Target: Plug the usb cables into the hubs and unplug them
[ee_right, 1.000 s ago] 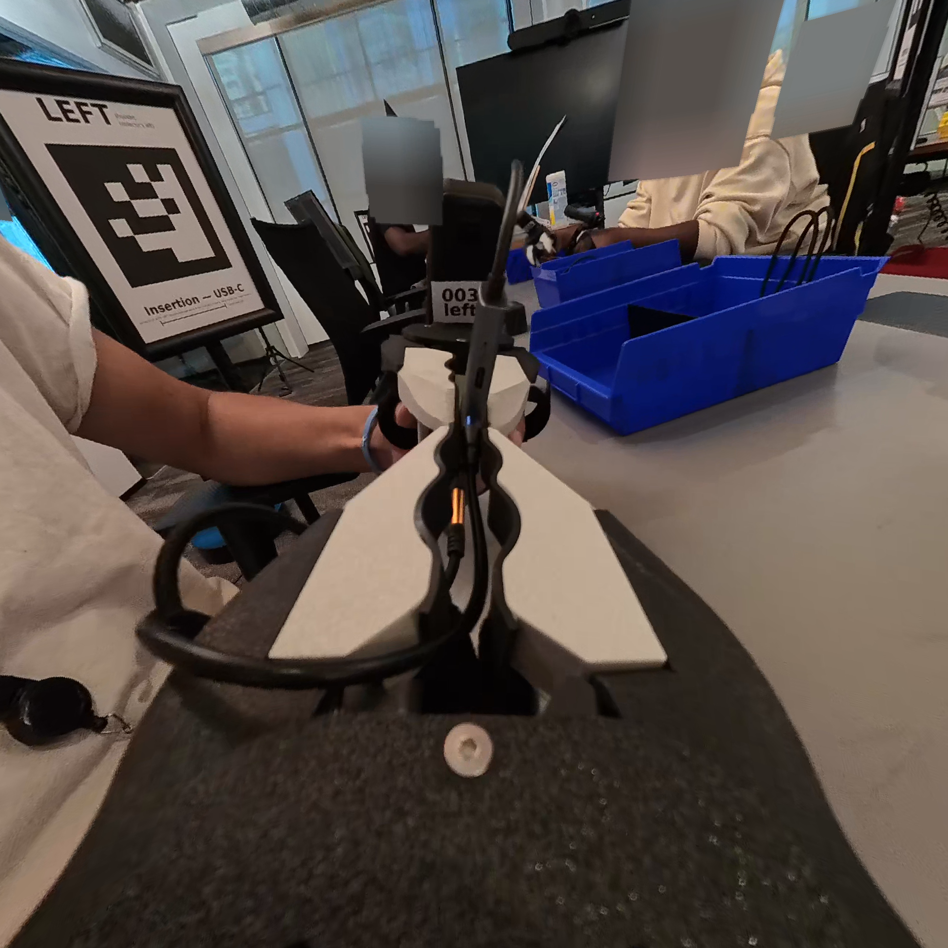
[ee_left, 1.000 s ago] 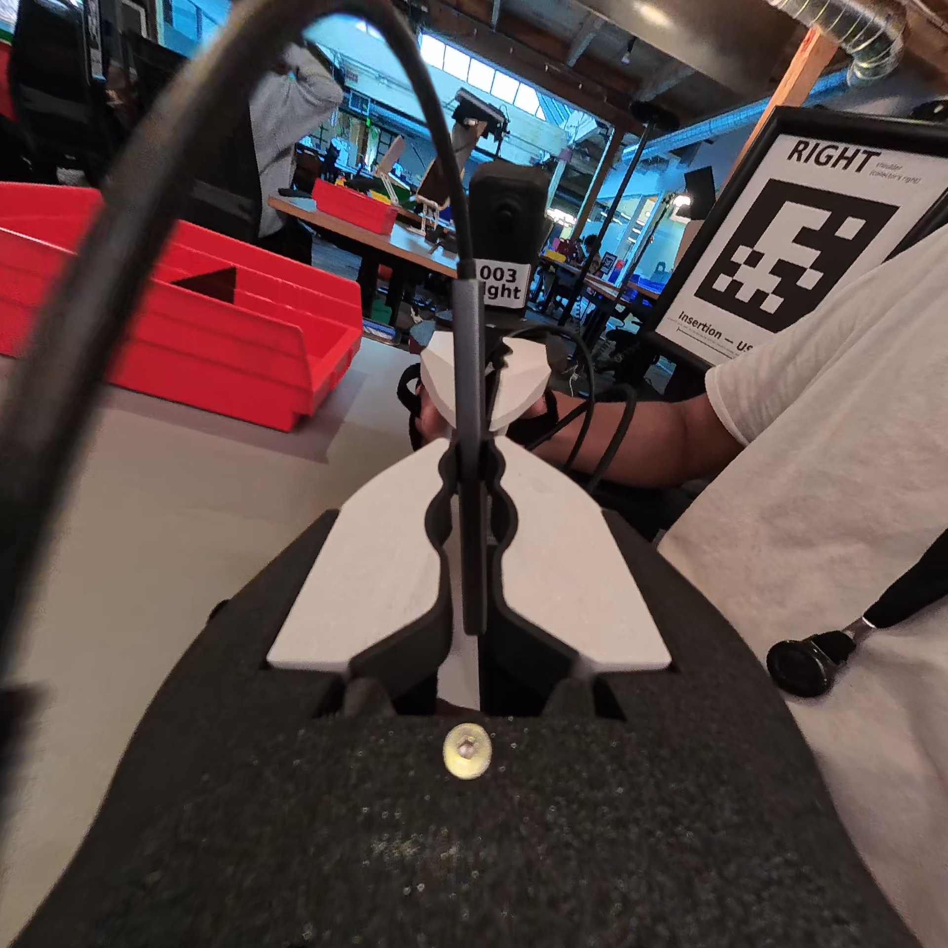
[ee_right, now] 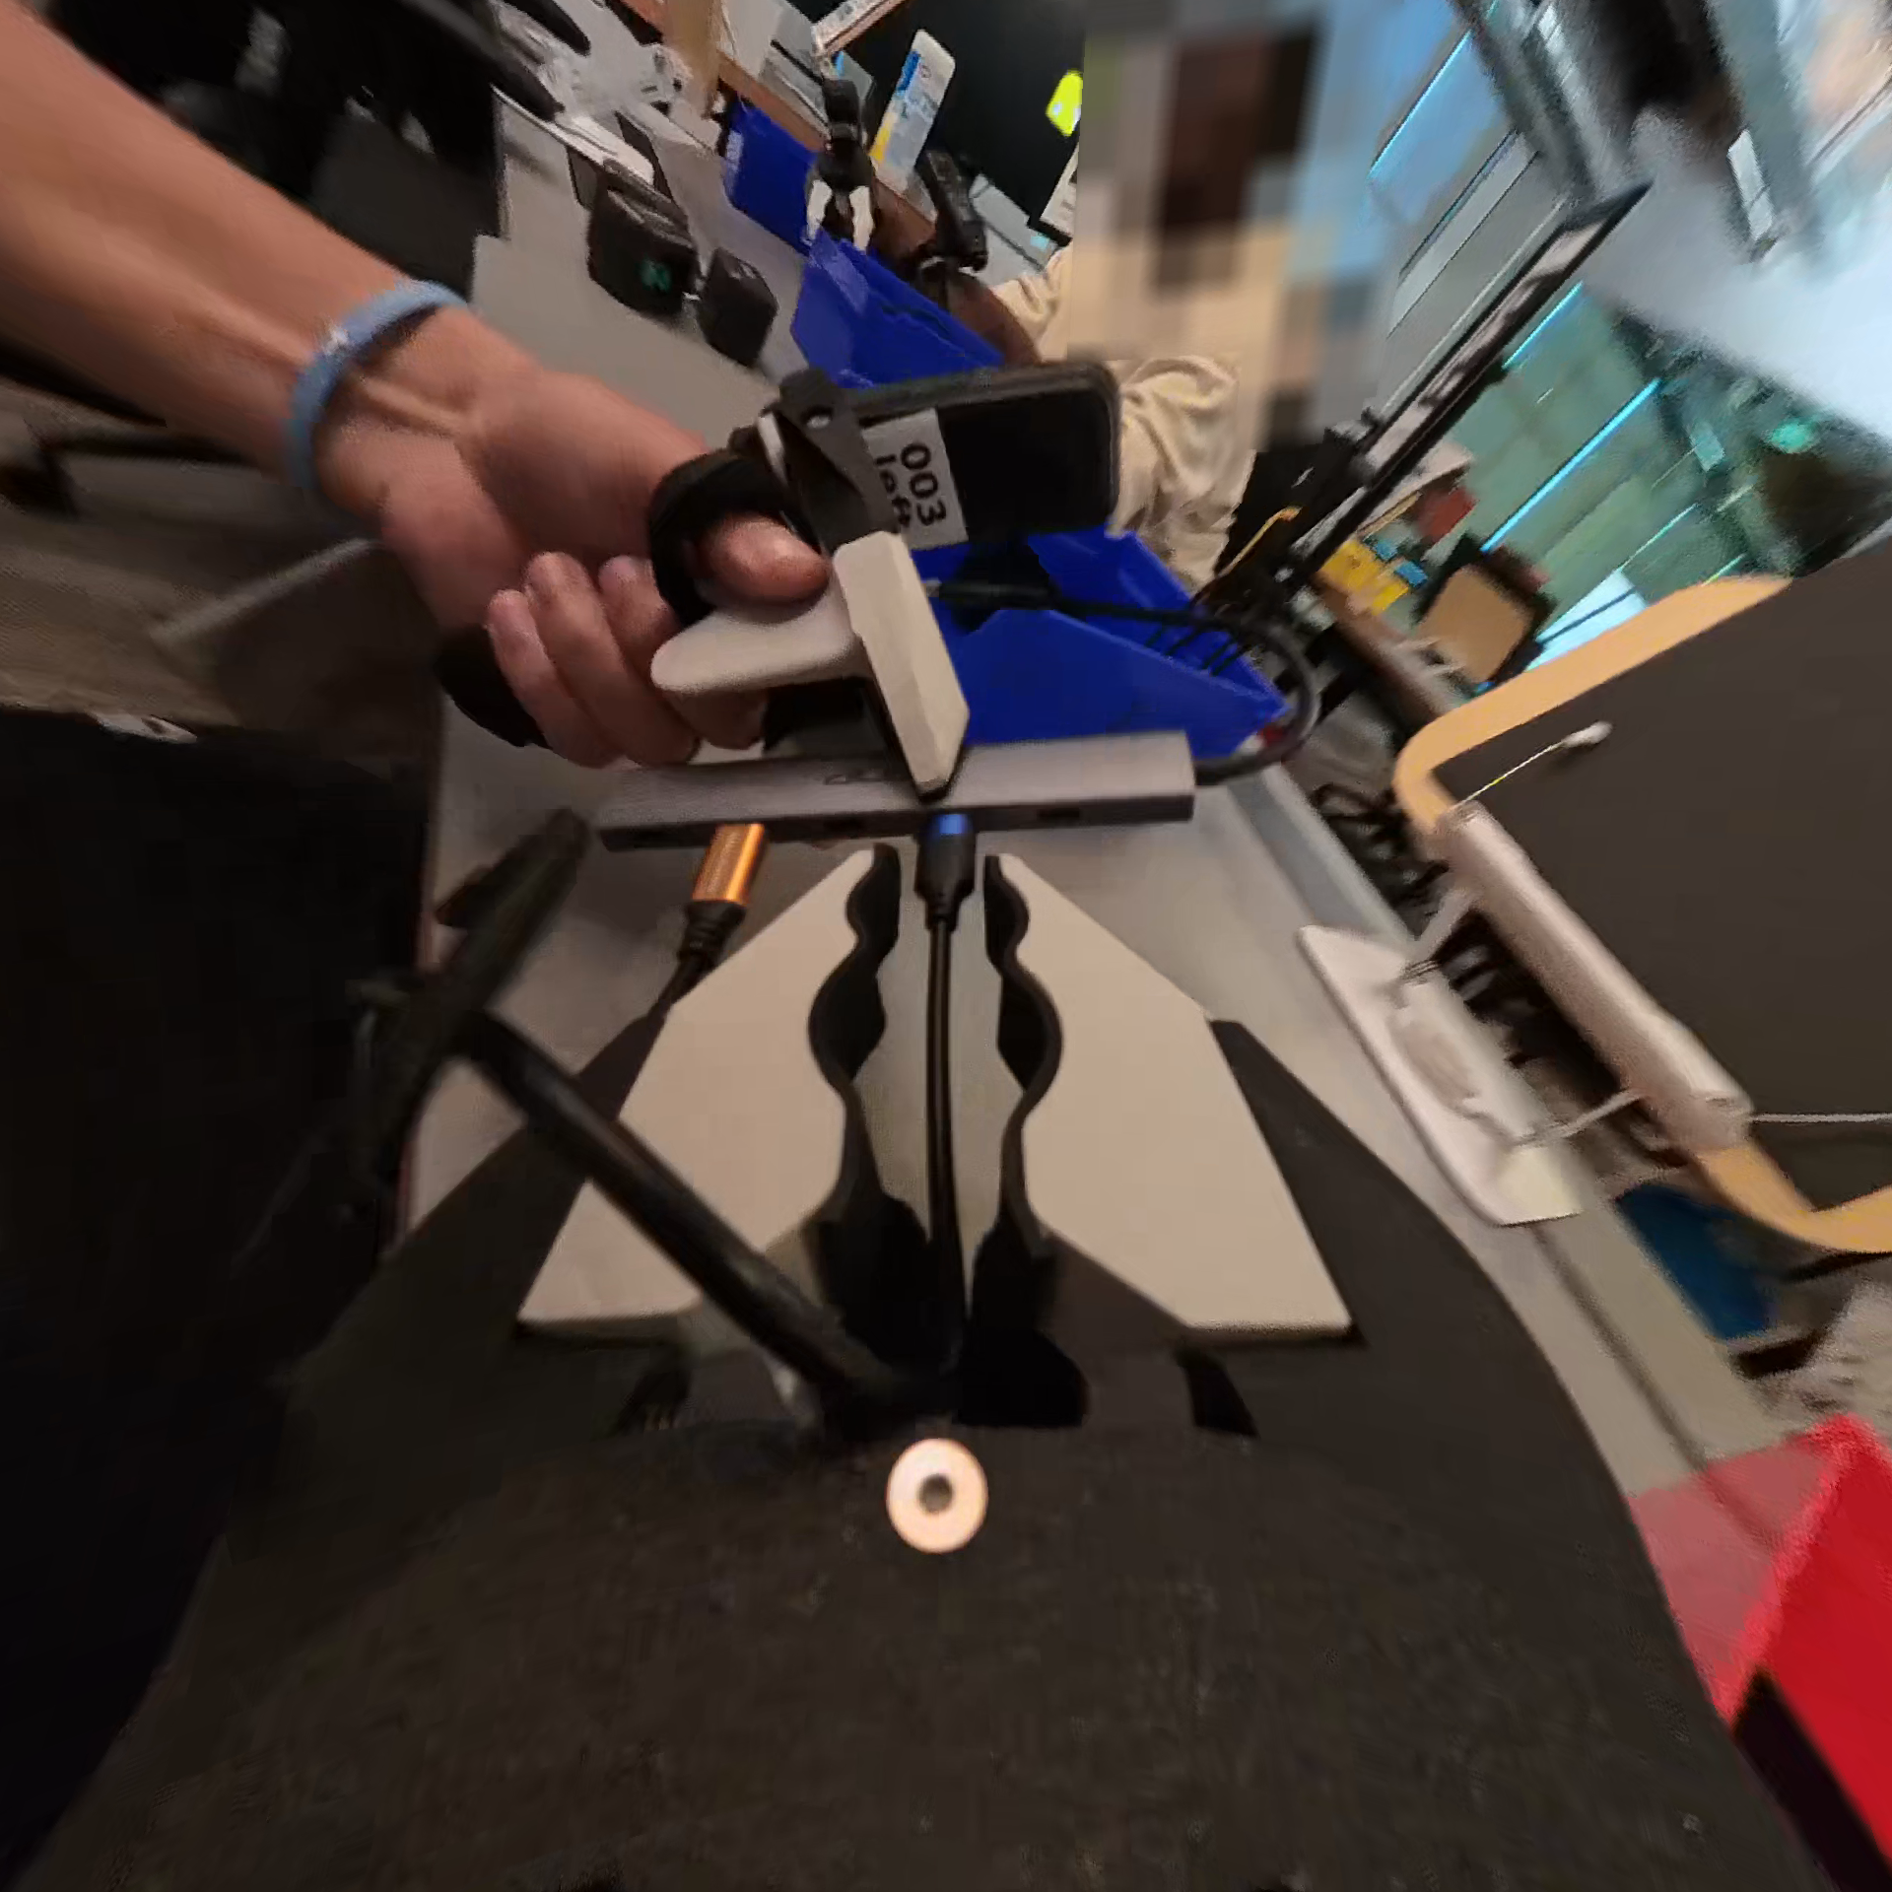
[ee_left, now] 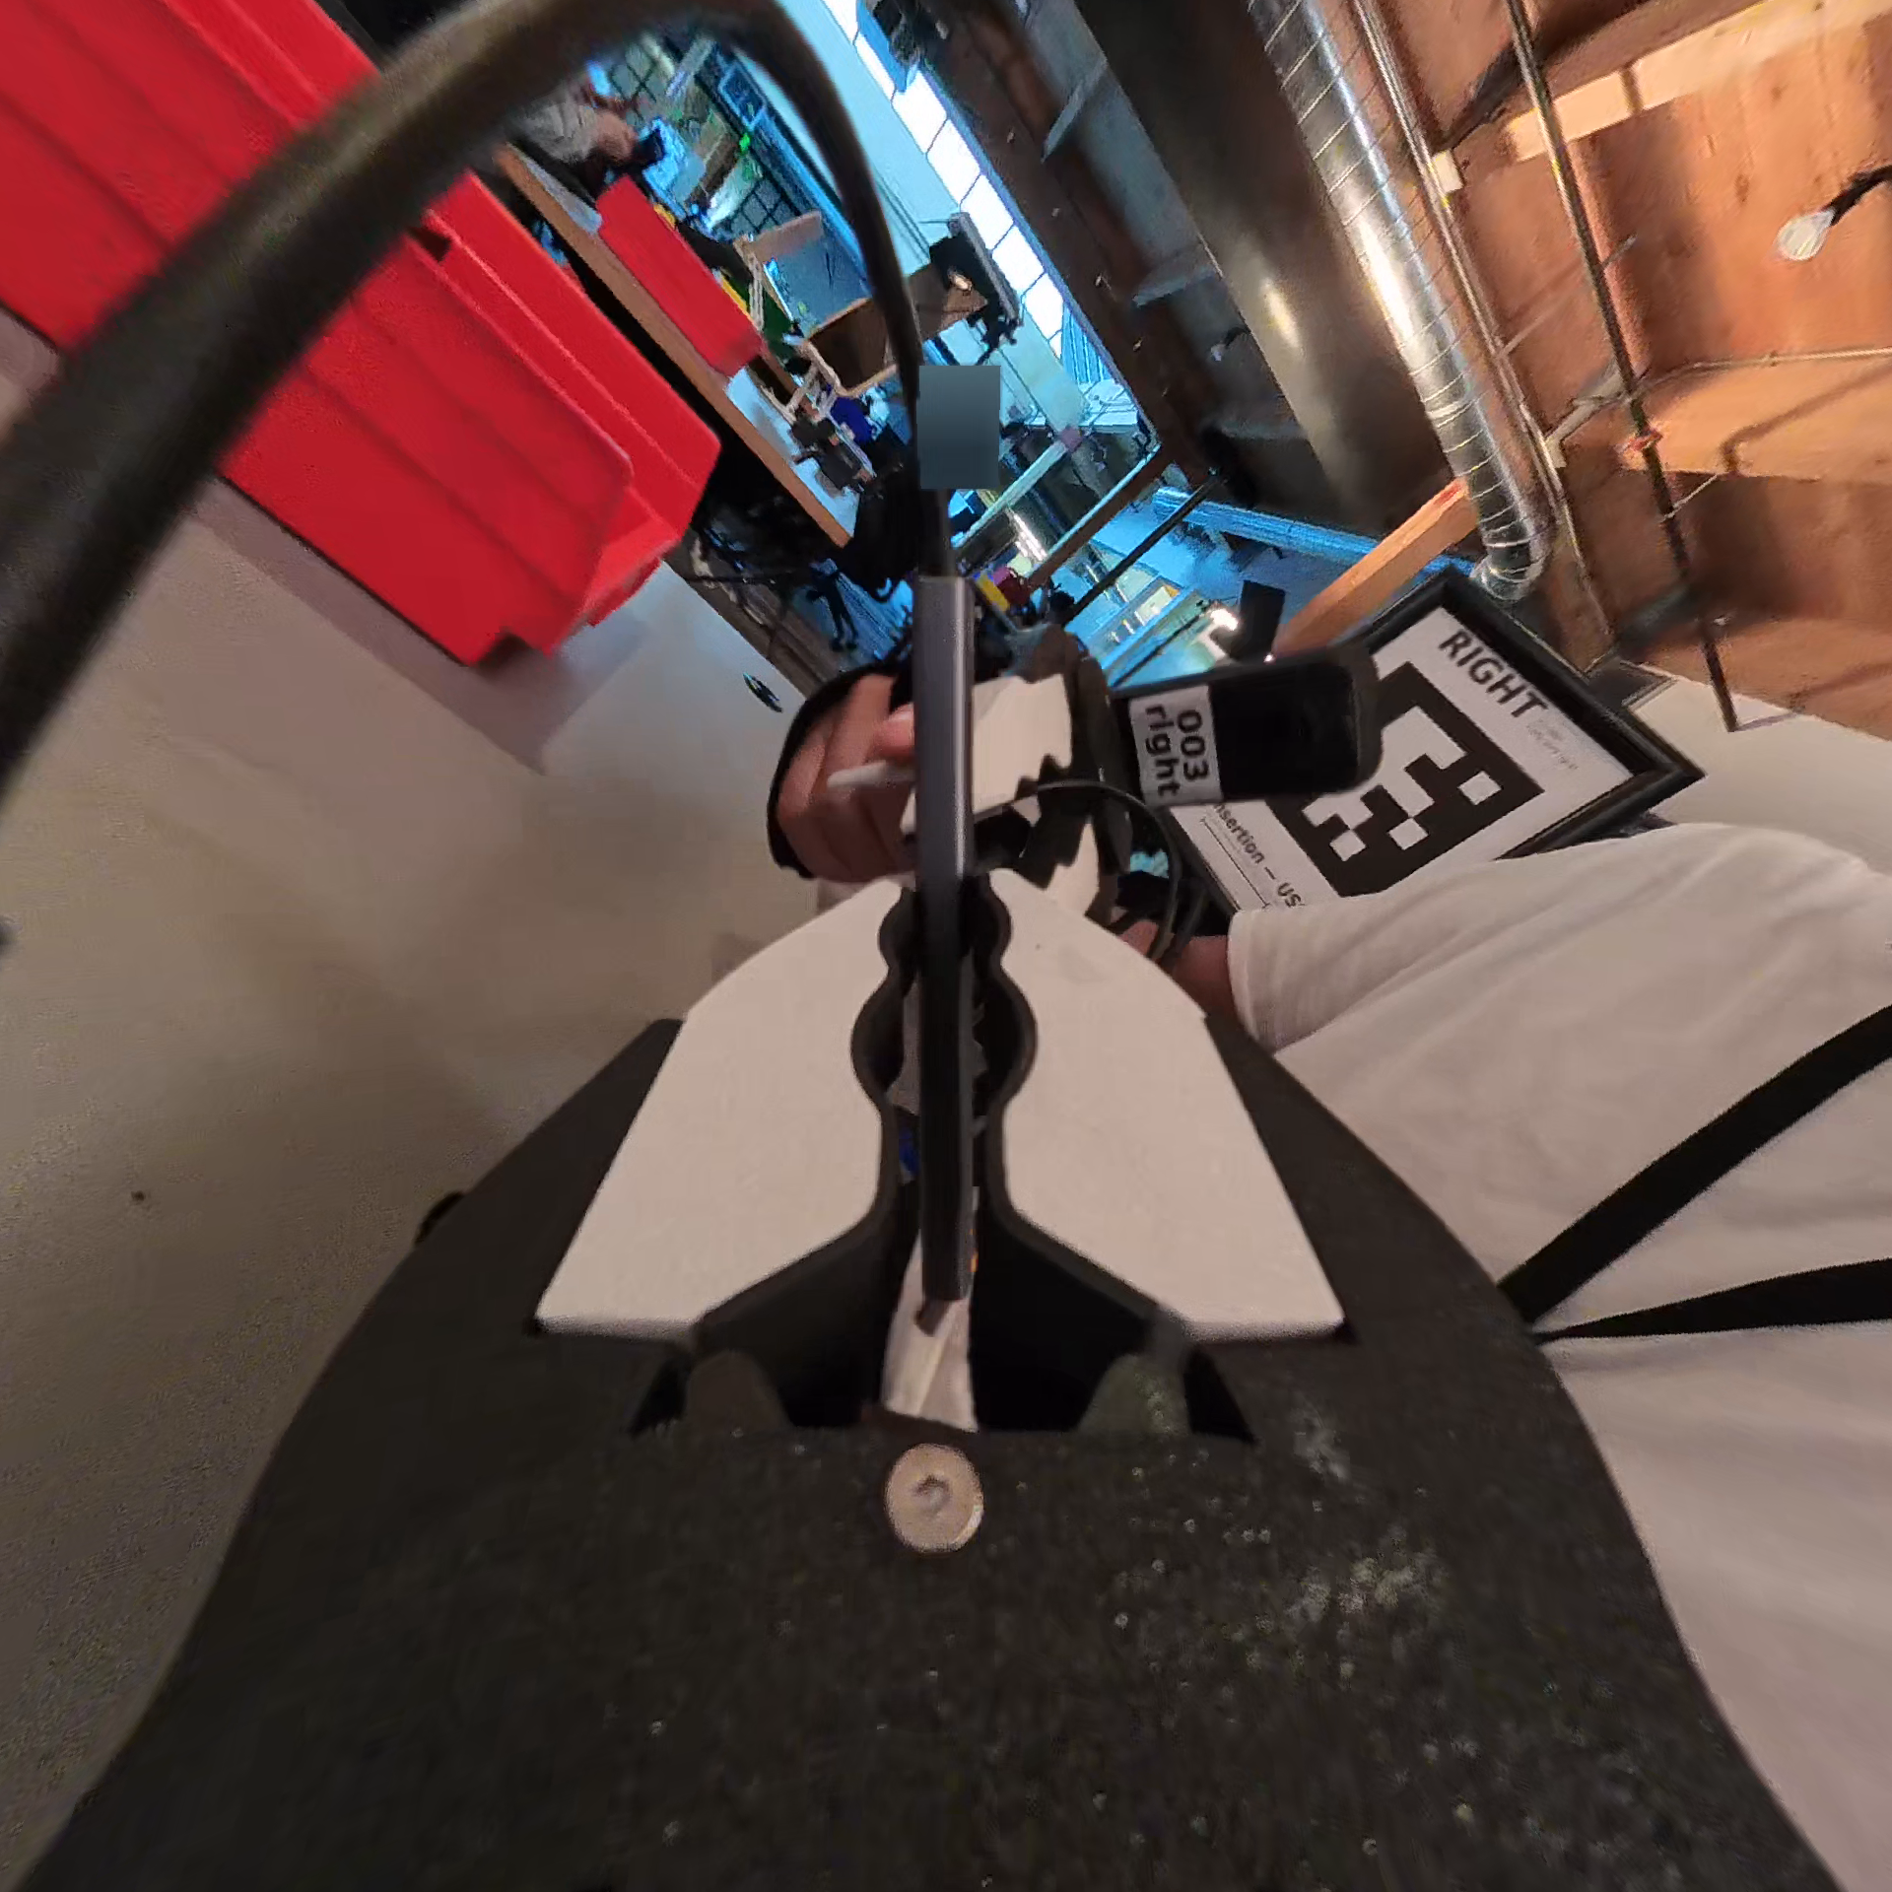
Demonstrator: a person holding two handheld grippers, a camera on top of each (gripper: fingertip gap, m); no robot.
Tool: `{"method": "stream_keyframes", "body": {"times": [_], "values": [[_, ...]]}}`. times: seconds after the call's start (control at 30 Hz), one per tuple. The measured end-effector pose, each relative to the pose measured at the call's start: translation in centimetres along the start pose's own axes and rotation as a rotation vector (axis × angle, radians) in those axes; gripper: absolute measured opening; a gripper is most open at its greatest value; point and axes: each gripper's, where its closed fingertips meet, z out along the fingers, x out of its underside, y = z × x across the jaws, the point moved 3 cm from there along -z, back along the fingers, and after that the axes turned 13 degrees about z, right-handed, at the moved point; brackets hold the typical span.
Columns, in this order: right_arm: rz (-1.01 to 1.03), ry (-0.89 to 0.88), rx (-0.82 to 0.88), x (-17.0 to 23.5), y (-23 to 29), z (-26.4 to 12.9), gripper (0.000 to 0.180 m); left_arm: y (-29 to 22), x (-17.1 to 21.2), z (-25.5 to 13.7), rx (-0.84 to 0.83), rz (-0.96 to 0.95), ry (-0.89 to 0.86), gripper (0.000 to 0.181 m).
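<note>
A second ago my right gripper (ee_right: 937,891) pinched the black cable (ee_right: 937,1034), but now its jaws stand spread with the blue-tipped plug (ee_right: 947,834) seated in the grey hub (ee_right: 1075,793) just ahead, clamped by my left gripper (ee_left: 942,921), so this plug-in looks done.

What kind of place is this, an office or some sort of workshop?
Most likely a shared workshop or lab in a converted industrial building. Exposed metal ducting and timber beams run overhead, red and blue parts bins sit on long worktables, and a framed black-and-white marker sign stands beside the bench.
</note>
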Motion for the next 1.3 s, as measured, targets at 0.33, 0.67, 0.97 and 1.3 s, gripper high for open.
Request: {"method": "stream_keyframes", "body": {"times": [0.33,0.67,0.97,1.3], "values": [[-0.130,-0.030,0.066,0.0,0.0,0.3,0.010,0.1,0.4,0.3,0.086,-0.164,-0.060,0.009],[-0.130,-0.040,0.103,-0.1,-0.6,0.1,0.009,0.0,-0.3,0.6,-0.005,-0.041,-0.084,0.009],[-0.041,-0.144,0.285,-1.4,-5.8,-4.4,0.010,3.5,-5.4,-8.8,-0.289,0.002,-0.474,0.009],[0.088,0.284,0.195,1.9,-9.8,-6.8,0.010,1.7,-6.0,-8.1,-0.258,0.111,-0.440,0.009]]}}
